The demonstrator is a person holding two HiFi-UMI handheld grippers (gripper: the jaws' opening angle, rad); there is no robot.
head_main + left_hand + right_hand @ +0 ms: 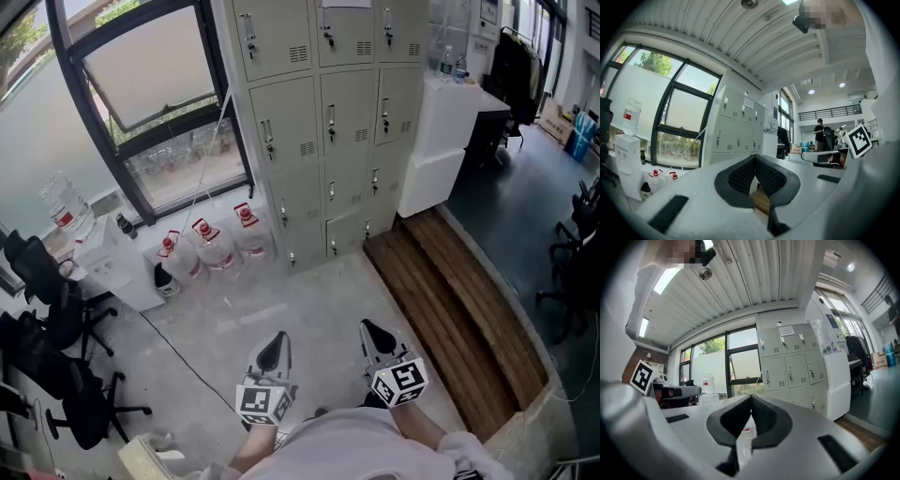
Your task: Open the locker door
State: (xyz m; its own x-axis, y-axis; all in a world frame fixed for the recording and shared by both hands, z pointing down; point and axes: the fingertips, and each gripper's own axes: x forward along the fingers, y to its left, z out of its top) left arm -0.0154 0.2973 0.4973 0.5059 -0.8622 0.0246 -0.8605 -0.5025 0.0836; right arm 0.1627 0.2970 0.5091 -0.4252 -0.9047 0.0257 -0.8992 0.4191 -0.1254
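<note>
A bank of pale grey lockers (323, 122) stands against the far wall, every door closed, each with a small latch handle (330, 116). The lockers (736, 129) sit some way off in the left gripper view, and the lockers (787, 364) show right of centre in the right gripper view. My left gripper (274, 350) and right gripper (373, 334) hang low over the concrete floor, well short of the lockers. Both are shut with the jaws touching at the tips and nothing between them.
Several water jugs (211, 248) stand on the floor left of the lockers, below a tilted window (150, 66). A white cabinet (441, 141) is right of the lockers, beside a wooden step (450, 300). Black office chairs (56, 347) crowd the left. A person (819, 133) stands far off.
</note>
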